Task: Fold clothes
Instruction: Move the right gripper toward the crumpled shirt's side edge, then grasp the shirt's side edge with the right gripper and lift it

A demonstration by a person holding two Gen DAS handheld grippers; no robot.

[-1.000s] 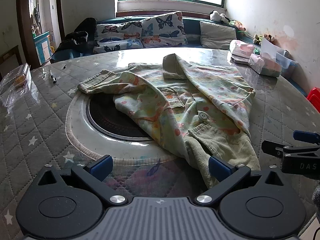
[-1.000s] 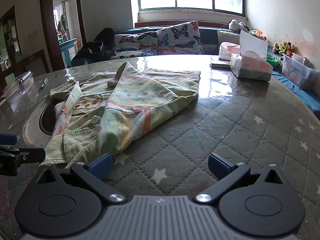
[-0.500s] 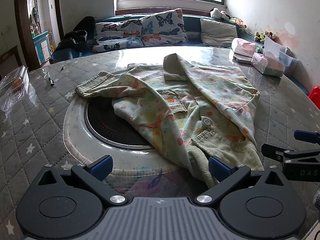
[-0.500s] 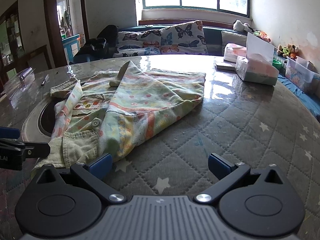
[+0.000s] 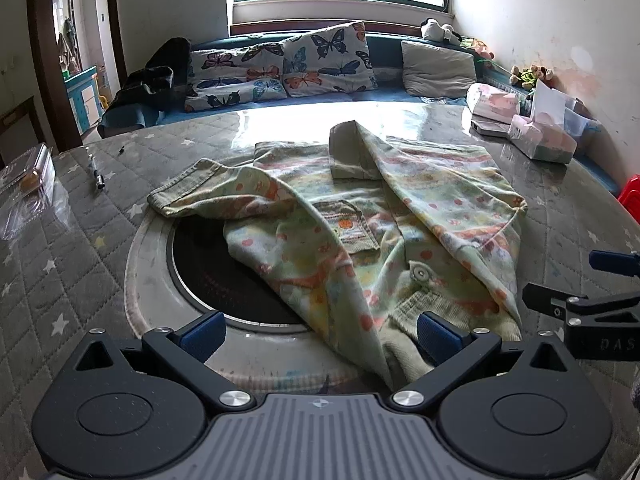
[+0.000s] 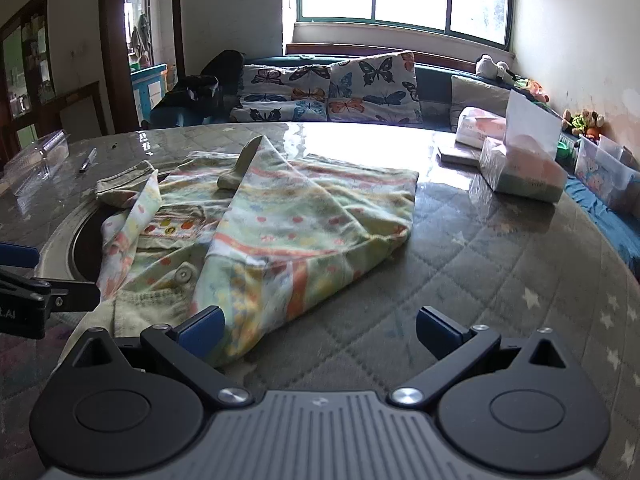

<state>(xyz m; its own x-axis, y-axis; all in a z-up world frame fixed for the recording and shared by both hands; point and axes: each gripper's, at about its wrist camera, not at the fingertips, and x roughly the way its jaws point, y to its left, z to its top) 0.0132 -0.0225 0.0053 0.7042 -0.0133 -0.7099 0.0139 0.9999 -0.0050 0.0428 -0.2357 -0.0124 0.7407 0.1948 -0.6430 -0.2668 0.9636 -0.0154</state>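
Note:
A pale green child's garment (image 5: 380,216) with orange and pink dots lies crumpled on the round quilted table (image 5: 80,264), partly over a black round inset (image 5: 208,272). It also shows in the right wrist view (image 6: 280,224). My left gripper (image 5: 318,330) is open, its right pad at the garment's corduroy near edge. My right gripper (image 6: 318,330) is open and empty at the garment's near right edge. Each gripper's tip shows in the other's view: the right one (image 5: 580,304), the left one (image 6: 44,292).
A tissue box (image 6: 524,168) and pink packs (image 5: 496,100) stand at the table's far right. A pen (image 5: 97,174) and a clear plastic box (image 5: 28,184) lie at the left. A sofa with butterfly cushions (image 5: 288,64) runs behind the table.
Both grippers have drawn back and risen a little from the garment, so more of it shows. The garment has not moved. Both stay open.

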